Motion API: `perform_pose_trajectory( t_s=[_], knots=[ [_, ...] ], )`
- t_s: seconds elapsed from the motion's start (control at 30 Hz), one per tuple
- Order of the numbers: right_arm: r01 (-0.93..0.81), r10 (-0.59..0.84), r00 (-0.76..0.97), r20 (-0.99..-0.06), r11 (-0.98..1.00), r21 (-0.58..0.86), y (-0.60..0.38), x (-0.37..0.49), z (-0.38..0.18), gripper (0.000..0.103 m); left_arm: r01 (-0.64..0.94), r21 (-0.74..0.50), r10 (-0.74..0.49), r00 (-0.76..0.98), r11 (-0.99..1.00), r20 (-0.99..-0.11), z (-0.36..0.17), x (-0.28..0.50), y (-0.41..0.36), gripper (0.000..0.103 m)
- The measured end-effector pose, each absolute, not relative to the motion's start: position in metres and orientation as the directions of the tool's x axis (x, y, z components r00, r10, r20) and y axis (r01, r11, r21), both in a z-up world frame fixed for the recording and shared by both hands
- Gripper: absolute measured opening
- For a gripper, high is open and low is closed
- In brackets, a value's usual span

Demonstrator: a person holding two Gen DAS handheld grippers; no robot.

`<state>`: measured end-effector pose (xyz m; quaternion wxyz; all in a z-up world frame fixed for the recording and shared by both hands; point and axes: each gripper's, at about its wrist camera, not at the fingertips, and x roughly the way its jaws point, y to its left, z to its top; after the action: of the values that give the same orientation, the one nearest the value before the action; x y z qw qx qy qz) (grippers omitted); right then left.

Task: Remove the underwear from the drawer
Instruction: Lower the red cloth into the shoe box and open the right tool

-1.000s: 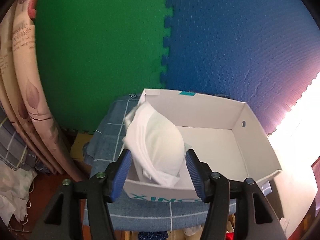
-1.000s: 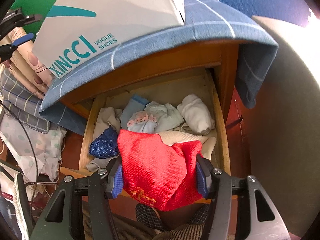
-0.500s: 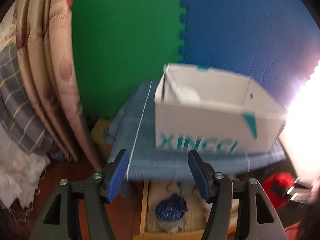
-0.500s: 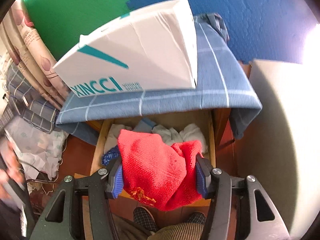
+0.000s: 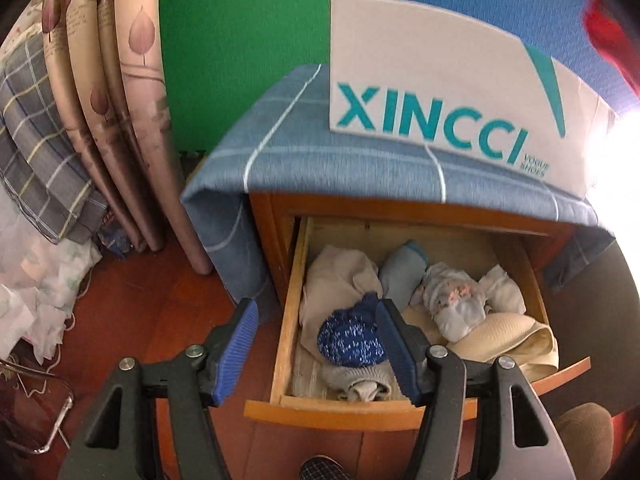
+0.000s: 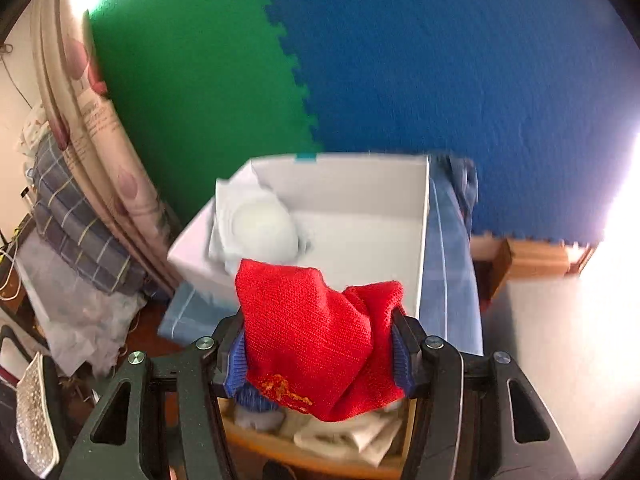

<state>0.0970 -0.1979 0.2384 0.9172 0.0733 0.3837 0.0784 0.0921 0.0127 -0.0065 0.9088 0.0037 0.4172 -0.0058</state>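
The wooden drawer (image 5: 332, 410) stands pulled out, with several folded garments in it: a sparkly dark blue piece (image 5: 352, 340), a beige one (image 5: 336, 276), a light blue one (image 5: 402, 272) and a cream bra (image 5: 504, 336). My left gripper (image 5: 316, 308) hangs open over the drawer's left front, its right finger beside the dark blue piece, its pads touching nothing. My right gripper (image 6: 320, 332) is shut on a red knitted piece of underwear (image 6: 312, 328), held up in front of the white shoe box (image 6: 360, 208). A white bra (image 6: 256, 228) lies in the box's left corner.
The box (image 5: 420, 80) sits on a blue checked cloth (image 5: 320, 152) draped over the cabinet. Rolled curtains (image 5: 120, 100) and folded plaid fabric (image 5: 36, 140) stand at the left. Green and blue foam mats cover the wall. A white surface (image 6: 552, 340) lies to the right.
The left gripper left the white bra in the box and dropped down to the open drawer. The right gripper rose from the drawer with the red piece, up to the box.
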Motion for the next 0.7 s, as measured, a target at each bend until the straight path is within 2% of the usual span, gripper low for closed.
perform_pose_trajectory(
  t_s=[0.2, 0.33, 0.57, 0.7],
  knots=[
    [-0.071, 0.150, 0.670, -0.727, 0.988, 0.139, -0.180, 0.161, 0.240, 0.054, -0.023, -0.040, -0.018, 0.617, 0.999, -0.787, -0.020, 0.098, 0.025, 0.063],
    [-0.052, 0.129, 0.602, -0.788, 0.991, 0.123, -0.173, 0.197, 0.214, 0.054, -0.049, -0.102, -0.048, 0.637, 0.994, -0.769, -0.021, 0.093, 0.032, 0.063],
    [-0.023, 0.083, 0.485, -0.871, 0.996, 0.082, -0.166, 0.231, 0.159, 0.054, -0.085, -0.174, -0.090, 0.595, 0.981, -0.799, -0.035, 0.102, 0.043, 0.063],
    [-0.011, 0.060, 0.438, -0.897, 0.998, 0.061, -0.169, 0.241, 0.142, 0.057, -0.091, -0.176, -0.089, 0.593, 0.980, -0.800, -0.036, 0.102, 0.046, 0.063]
  ],
)
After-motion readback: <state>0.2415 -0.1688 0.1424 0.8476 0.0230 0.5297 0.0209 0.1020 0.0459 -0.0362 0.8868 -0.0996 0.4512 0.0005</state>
